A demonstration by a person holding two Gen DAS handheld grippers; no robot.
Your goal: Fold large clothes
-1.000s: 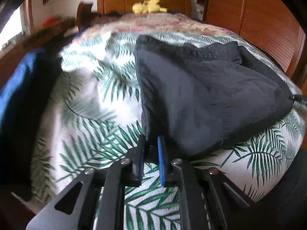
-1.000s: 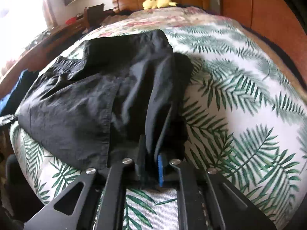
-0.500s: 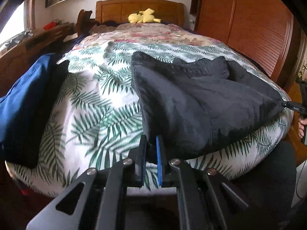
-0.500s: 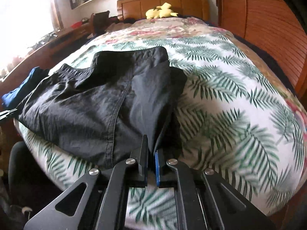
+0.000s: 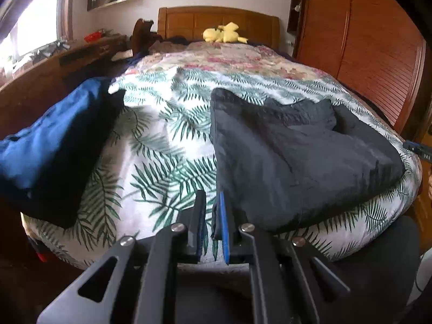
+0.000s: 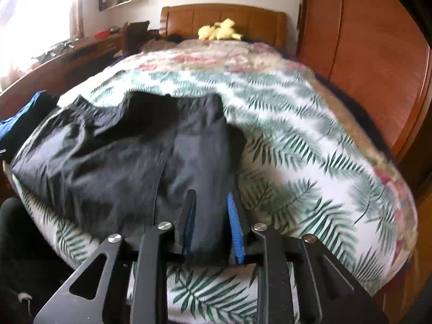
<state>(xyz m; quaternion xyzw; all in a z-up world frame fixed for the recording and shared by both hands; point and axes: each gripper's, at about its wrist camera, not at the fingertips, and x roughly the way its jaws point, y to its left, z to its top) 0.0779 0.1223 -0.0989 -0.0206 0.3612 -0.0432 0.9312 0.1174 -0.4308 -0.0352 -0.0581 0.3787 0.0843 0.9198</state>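
A bed (image 5: 167,140) with a leaf-print cover fills the room's middle. A black garment (image 5: 297,162) lies spread over the near right part of the bed, reaching its foot edge. A blue and black pile of clothes (image 5: 54,148) covers the near left corner. Between them an open strip of cover runs from the foot edge toward the headboard (image 5: 216,24). The far half of the bed lies open up to a yellow toy (image 5: 225,33). A wooden wardrobe (image 5: 364,48) closes the right side; a cluttered desk (image 5: 67,56) lines the left.
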